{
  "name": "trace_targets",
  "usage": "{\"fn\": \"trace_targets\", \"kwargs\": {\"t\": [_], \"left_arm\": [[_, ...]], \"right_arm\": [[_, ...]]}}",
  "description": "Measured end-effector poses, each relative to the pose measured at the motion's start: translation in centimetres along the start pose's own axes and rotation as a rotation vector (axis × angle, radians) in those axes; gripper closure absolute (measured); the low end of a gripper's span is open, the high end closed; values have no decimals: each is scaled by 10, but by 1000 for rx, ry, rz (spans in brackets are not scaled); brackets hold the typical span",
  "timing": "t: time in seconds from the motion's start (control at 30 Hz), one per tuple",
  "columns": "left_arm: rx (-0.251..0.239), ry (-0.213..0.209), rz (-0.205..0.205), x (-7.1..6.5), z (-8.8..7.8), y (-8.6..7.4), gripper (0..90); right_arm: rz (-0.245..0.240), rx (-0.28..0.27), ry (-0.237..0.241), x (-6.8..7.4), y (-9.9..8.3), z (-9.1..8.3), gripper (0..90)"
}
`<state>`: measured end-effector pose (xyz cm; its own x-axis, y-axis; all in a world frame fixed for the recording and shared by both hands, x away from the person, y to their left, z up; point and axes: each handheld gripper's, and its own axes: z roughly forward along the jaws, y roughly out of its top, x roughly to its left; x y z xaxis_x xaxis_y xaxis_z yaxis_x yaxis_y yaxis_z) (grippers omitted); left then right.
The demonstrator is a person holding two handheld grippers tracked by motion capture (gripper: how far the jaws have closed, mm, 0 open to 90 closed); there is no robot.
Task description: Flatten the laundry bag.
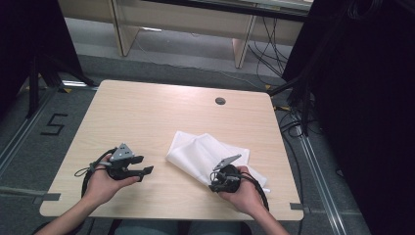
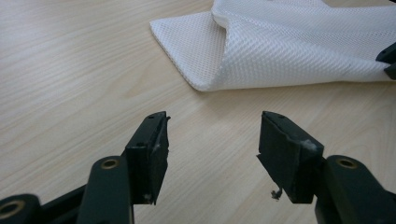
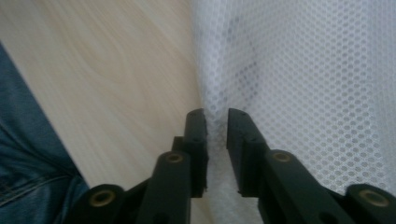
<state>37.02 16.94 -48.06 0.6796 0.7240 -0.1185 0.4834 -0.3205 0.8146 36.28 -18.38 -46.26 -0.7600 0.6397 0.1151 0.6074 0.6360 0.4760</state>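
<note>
Pale wood-grain bench (image 1: 147, 117) is sitting on a grey floor, with dark cables trailing along its right side and a small round grommet (image 1: 220, 101) near its far edge. White mesh cloth (image 1: 203, 154) is lying loosely folded right of centre on the bench, one fold standing up in a ridge.

Left tool (image 1: 145, 165) is hovering low over bare wood at the near left, held in the person's left hand (image 1: 103, 183) — jaws standing wide apart, nothing between them, released. In the left gripper view the left tool (image 2: 212, 140) is pointing toward the cloth's (image 2: 280, 51) near corner, close to it but not touching.

Right tool (image 1: 213, 182) is sitting at the cloth's near edge, gripped by the right hand (image 1: 244, 193). In the right gripper view the right tool (image 3: 215, 122) is showing its jaws only narrowly parted, with a ridge of the mesh (image 3: 303, 84) running into the slot between them — pads not visibly pressing, so the fabric is lying loose in the gap. Blue denim (image 3: 28, 154) is showing past the bench edge at lower left.
</note>
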Motion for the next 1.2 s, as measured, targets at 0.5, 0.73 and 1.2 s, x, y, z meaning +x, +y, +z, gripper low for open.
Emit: {"fn": "trace_targets", "kwargs": {"t": [0.5,0.73,1.2], "left_arm": [[11,-86,-15,-22,11,6,626],[35,-99,7,-21,11,5,614],[63,-105,31,-23,14,2,584]], "right_arm": [[251,-50,-211,-117,4,-24,604],[233,2,-165,-125,10,-3,632],[188,80,-137,-122,22,15,877]]}}
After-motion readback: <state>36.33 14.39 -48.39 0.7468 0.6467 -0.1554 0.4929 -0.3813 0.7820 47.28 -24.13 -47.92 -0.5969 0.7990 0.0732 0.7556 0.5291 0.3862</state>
